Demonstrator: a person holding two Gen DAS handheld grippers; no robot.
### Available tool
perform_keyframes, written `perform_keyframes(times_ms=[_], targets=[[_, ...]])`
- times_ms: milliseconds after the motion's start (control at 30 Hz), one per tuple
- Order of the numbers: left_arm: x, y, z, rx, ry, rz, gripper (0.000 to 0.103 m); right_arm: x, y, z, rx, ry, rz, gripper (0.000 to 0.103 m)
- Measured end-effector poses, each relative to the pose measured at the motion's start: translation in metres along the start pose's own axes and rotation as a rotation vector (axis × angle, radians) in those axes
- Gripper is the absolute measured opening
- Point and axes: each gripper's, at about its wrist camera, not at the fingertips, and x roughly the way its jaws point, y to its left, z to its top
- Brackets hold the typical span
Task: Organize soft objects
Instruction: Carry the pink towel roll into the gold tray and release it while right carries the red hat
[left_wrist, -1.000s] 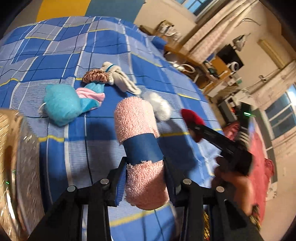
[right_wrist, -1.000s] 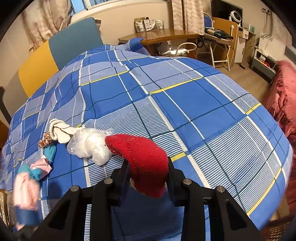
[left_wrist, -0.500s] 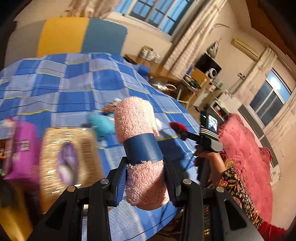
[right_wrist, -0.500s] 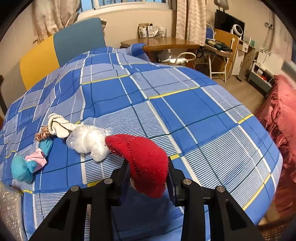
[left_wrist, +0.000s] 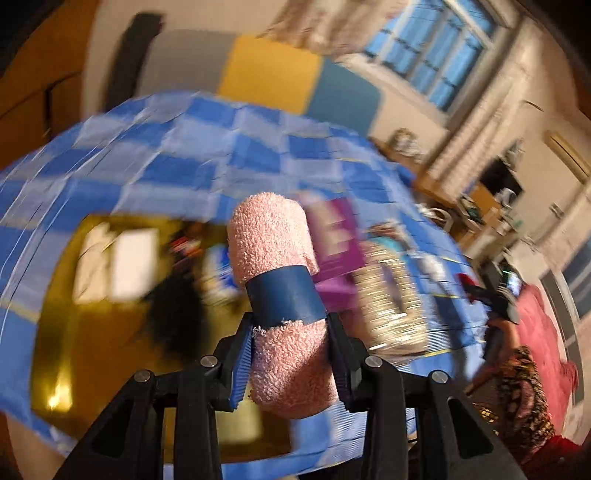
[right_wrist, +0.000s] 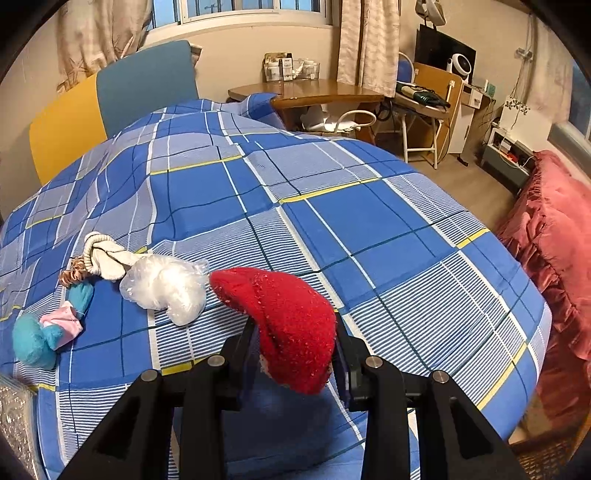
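Soft things are half sorted, by my reckoning: two are in the grippers, and several lie loose on the blue checked bedspread (right_wrist: 332, 221).

On the left, the left gripper (left_wrist: 290, 360) is clamped on a rolled pink towel (left_wrist: 280, 295) with a blue band round its middle, held in the air over a golden container (left_wrist: 103, 332) at the bed's edge. I take this for the carrying step; next the roll needs lowering into whichever bin it belongs in, then the jaws eased apart. That whole view is smeared, so what sits in the container, and what the purple thing (left_wrist: 336, 243) and the glittery tray (left_wrist: 391, 295) beside it are, I cannot tell.

Further right, a teal and pink plush toy (right_wrist: 48, 328), a copper scrunchie (right_wrist: 75, 273), a knotted cream cloth (right_wrist: 103, 254) and a clear plastic bundle (right_wrist: 166, 288) wait on the bedspread.

Rightmost, the right gripper (right_wrist: 293, 354) is closed on a red fuzzy sock (right_wrist: 288, 325), poised just above the bedspread. Its lower end is hidden between the jaws.
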Motion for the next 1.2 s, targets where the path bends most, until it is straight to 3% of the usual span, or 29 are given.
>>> perform_keyframes(times_ms=[200,400,733,867,1033,1200], targets=[[0.009,0.081,-0.016,-0.097,0.073,0.119,0.037,-0.011,0.001,0.001,-0.009,-0.055,-0.017,0.035],[0.017,0.132,-0.021,-0.126,0.133,0.214,0.037,-0.029,0.007,-0.004,0.018,-0.108,0.016,0.035],[0.031,0.174,-0.03,-0.14,0.168,0.317,0.042,-0.09,0.037,-0.023,-0.019,-0.197,0.081,0.035],[0.023,0.176,-0.029,-0.18,0.114,0.306,0.045,-0.111,0.053,-0.031,-0.043,-0.211,0.11,0.035],[-0.003,0.178,-0.04,-0.328,-0.012,0.255,0.045,-0.138,0.078,-0.039,-0.047,-0.228,0.188,0.035],[-0.008,0.16,-0.045,-0.353,-0.054,0.187,0.045,-0.168,0.115,-0.043,-0.067,-0.237,0.301,0.035]])
